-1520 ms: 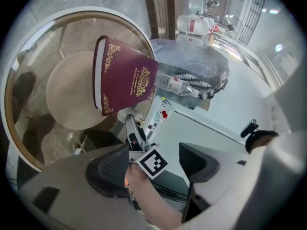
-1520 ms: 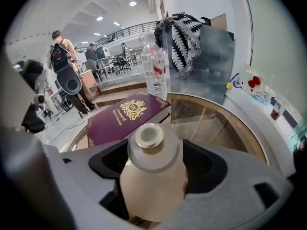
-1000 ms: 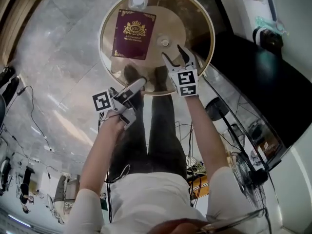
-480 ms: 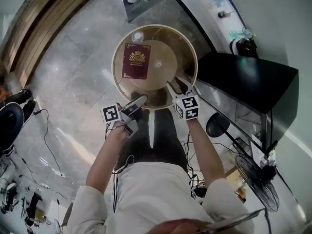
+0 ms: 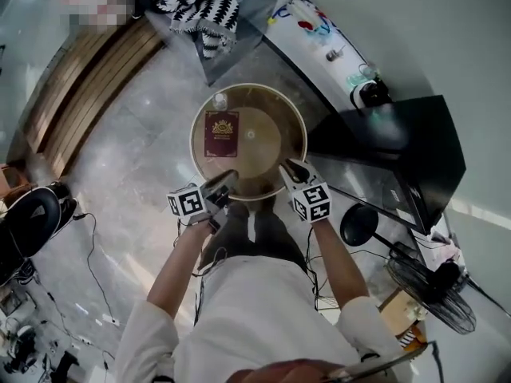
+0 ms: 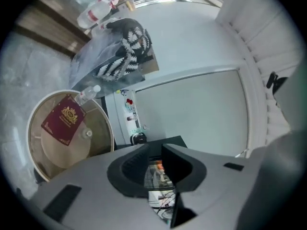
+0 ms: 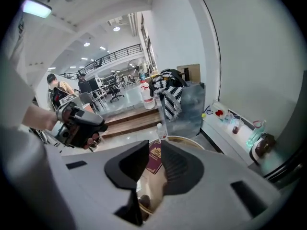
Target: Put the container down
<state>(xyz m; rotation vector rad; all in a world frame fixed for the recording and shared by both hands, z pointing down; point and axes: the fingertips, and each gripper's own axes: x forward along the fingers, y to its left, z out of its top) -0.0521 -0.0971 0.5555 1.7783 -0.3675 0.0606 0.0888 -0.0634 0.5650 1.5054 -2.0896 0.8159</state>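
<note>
The container is a maroon box with a gold crest (image 5: 221,134). It lies flat on a round gold-rimmed table (image 5: 275,146), beside a small clear bottle (image 5: 219,100). My left gripper (image 5: 227,178) hangs over the table's near rim, well apart from the box. Its jaws are closing to a narrow gap with nothing between them. My right gripper (image 5: 292,168) hovers at the near right rim, also closing on nothing. The left gripper view shows the box (image 6: 64,119) far off to the left. Past the right gripper (image 7: 155,147) jaws, the box (image 7: 152,163) lies well below.
A black cabinet (image 5: 391,150) stands right of the table, with a white shelf (image 5: 319,30) of small items behind it. A black-and-white cloth on a clear bin (image 5: 207,10) lies beyond the table. There are wooden steps (image 5: 80,78) at left, a fan (image 5: 435,290) and floor cables.
Both grippers' jaws have narrowed from wide apart to a slim gap. The head view has risen and pulled back, so the table looks smaller. The box has stayed on the table.
</note>
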